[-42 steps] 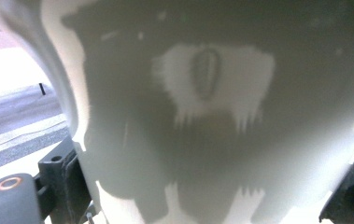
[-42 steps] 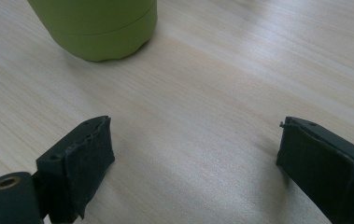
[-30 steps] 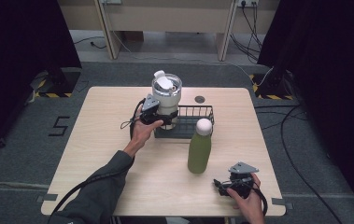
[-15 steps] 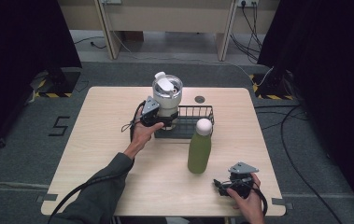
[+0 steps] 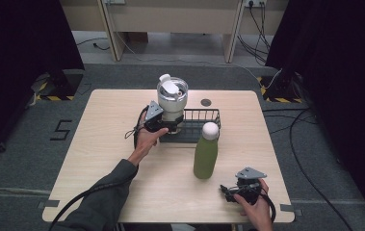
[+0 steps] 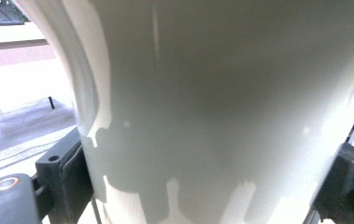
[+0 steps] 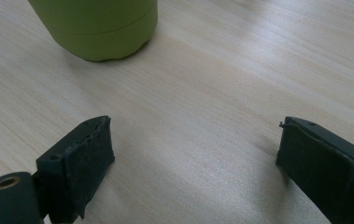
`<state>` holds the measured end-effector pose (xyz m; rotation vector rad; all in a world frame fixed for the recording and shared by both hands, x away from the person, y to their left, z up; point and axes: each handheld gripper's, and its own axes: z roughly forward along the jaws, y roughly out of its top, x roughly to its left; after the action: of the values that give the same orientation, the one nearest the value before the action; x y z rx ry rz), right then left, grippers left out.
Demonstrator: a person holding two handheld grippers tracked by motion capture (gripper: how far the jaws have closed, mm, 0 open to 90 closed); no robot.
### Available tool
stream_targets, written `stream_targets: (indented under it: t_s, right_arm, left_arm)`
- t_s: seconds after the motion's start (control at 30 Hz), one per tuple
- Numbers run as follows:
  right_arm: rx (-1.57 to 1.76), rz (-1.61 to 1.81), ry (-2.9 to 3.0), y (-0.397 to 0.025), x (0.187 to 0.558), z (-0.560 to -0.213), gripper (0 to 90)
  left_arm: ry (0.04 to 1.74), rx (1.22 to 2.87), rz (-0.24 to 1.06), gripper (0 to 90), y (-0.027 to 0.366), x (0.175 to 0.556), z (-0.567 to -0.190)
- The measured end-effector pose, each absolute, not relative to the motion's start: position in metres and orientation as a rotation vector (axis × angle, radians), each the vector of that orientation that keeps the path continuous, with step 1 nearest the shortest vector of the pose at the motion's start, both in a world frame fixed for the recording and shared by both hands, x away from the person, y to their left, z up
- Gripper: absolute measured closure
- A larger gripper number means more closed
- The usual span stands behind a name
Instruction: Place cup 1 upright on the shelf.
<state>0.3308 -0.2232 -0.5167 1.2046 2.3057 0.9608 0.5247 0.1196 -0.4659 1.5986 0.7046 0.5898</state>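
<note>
A white tumbler (image 5: 172, 98) with a clear lid stands upright at the left end of a black wire basket (image 5: 204, 122). My left gripper (image 5: 170, 126) is shut on the tumbler's lower body, and its pale wall (image 6: 212, 116) sits between the jaws in the left gripper view. I cannot tell whether its base rests in the basket. A green bottle (image 5: 205, 154) with a white cap stands just in front of the basket. My right gripper (image 5: 226, 190) lies low near the front right edge, open, with bare wood between its jaws (image 7: 193, 163) and the bottle's base (image 7: 100, 28) ahead.
The wooden table (image 5: 112, 144) has a small dark round disc (image 5: 205, 102) behind the basket. Cables trail from both grippers. Grey carpet and desk legs lie beyond the far edge.
</note>
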Motion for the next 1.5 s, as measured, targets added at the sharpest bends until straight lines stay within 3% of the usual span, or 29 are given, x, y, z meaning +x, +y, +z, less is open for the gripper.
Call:
stream_targets:
  t_s: [1.5]
  right_arm:
    - [1.204,0.965,2.305,-0.223,0.331,-0.517,10.6]
  left_arm:
    - [0.690,1.620,0.576,10.7,0.133,0.515,-0.470]
